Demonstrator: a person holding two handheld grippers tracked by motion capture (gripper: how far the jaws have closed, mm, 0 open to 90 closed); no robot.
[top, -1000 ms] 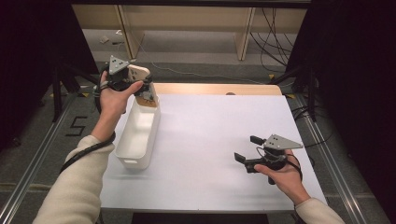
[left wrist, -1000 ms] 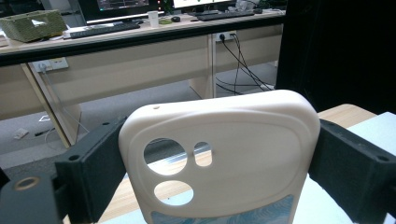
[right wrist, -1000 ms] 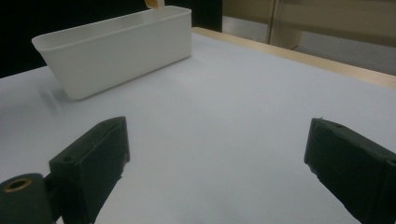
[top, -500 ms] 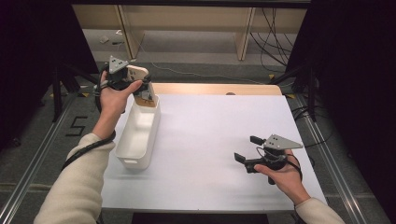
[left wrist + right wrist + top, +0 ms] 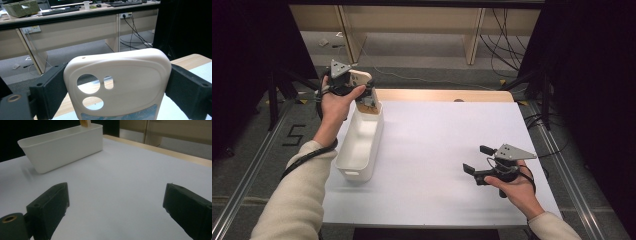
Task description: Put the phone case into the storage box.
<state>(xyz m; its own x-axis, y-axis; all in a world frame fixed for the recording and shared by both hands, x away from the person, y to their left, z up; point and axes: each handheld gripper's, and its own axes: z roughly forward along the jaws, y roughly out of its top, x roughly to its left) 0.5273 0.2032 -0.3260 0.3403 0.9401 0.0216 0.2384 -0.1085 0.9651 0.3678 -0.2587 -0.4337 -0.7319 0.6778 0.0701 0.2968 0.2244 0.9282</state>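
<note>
the left gripper [image 5: 369, 97] clamps a cream phone case [image 5: 117, 85] by its two long edges, one black jaw pressed flat against each side. in the left gripper view the case stands upright between the jaws with its camera cut-outs facing the lens. in the high view the left hand [image 5: 334, 102] holds it raised over the far end of the white plastic bin [image 5: 359, 145], which sits along the left edge of the white table [image 5: 437, 150]. the right gripper [image 5: 477, 160] rests low over the table's near right part, well apart from the bin, its jaws spread wide with only bare table between them.
</note>
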